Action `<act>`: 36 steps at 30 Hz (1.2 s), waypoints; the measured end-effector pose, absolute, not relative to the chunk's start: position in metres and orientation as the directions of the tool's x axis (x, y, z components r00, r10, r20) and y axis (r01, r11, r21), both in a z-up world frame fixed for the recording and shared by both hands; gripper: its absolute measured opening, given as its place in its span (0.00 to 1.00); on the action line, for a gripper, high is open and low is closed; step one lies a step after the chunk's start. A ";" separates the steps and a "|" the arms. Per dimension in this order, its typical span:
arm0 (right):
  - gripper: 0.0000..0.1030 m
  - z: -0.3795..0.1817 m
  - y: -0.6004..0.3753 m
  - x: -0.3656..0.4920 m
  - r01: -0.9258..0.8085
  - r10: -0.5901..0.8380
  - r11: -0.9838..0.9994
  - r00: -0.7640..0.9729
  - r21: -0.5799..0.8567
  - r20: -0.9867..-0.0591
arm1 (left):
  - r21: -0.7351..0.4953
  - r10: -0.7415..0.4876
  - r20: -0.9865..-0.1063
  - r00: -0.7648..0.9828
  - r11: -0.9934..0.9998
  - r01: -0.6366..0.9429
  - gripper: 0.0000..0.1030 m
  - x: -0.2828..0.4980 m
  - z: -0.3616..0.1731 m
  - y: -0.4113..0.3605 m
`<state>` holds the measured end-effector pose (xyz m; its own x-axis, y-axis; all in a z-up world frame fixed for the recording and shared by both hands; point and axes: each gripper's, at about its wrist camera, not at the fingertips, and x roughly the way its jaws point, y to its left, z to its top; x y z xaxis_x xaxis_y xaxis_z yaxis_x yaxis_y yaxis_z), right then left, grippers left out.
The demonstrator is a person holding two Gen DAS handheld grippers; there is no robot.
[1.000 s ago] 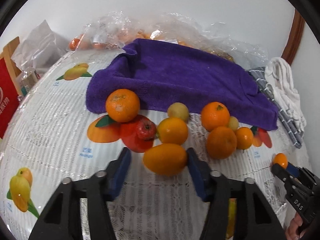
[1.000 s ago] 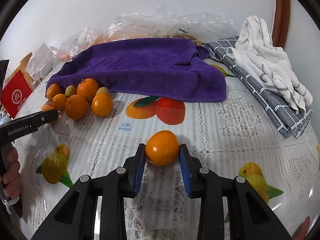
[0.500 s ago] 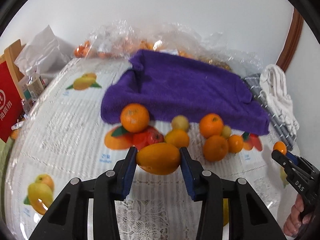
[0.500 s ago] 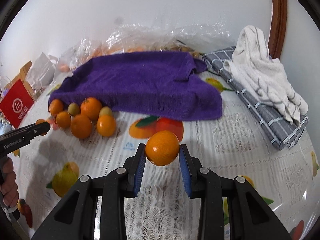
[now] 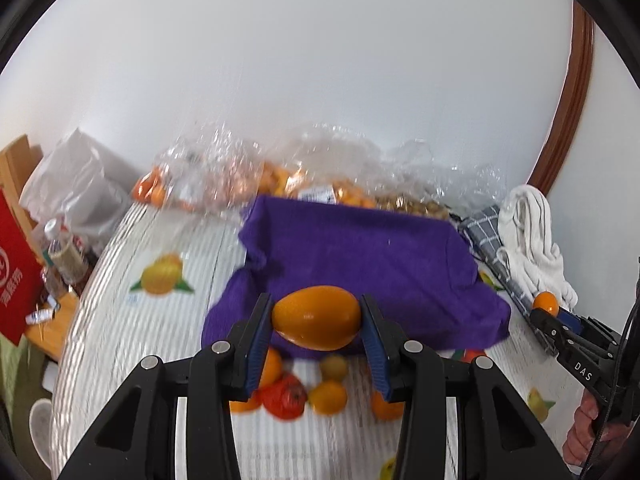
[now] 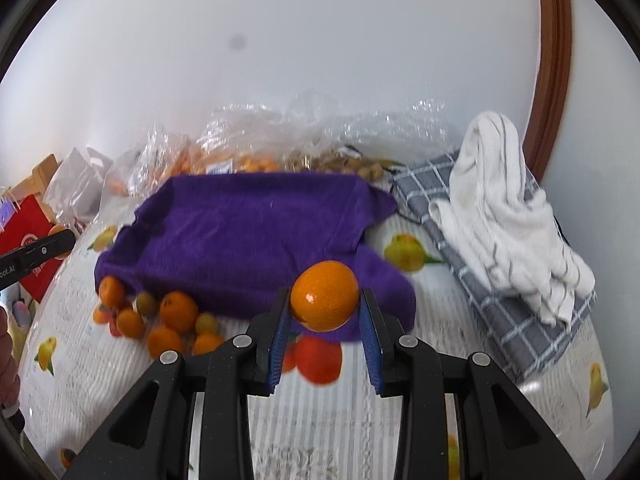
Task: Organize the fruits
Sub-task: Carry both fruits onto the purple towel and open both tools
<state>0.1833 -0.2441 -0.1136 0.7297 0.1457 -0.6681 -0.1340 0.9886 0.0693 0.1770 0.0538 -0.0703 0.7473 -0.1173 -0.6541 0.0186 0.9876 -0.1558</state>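
Observation:
My left gripper (image 5: 317,324) is shut on an oval orange-yellow mango (image 5: 316,323), held in the air in front of the purple towel (image 5: 360,264). My right gripper (image 6: 325,316) is shut on a round orange (image 6: 324,295), also held above the table before the towel (image 6: 248,240). A group of loose oranges, small green-yellow fruits and a red apple (image 5: 285,396) lies on the table at the towel's near edge; it shows in the right wrist view (image 6: 160,316) at left. The right gripper with its orange appears at far right of the left wrist view (image 5: 552,312).
Clear plastic bags of fruit (image 5: 256,176) lie behind the towel by the wall. A white towel (image 6: 504,216) on a grey checked cloth (image 6: 520,328) lies at right. A red bag (image 5: 16,280), bottle (image 5: 64,252) and white bag (image 5: 76,192) stand at the left edge.
Both grippers have risen from the table with their fruit and tilted up. The left gripper closed on the mango one second ago and lifted it above the fruit group.

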 end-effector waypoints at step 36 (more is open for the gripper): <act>0.32 -0.166 -0.218 0.333 -0.128 0.134 0.990 0.651 0.065 -0.747 | -0.166 -0.167 -0.767 0.620 0.984 0.059 0.40 0.320 -0.140 0.039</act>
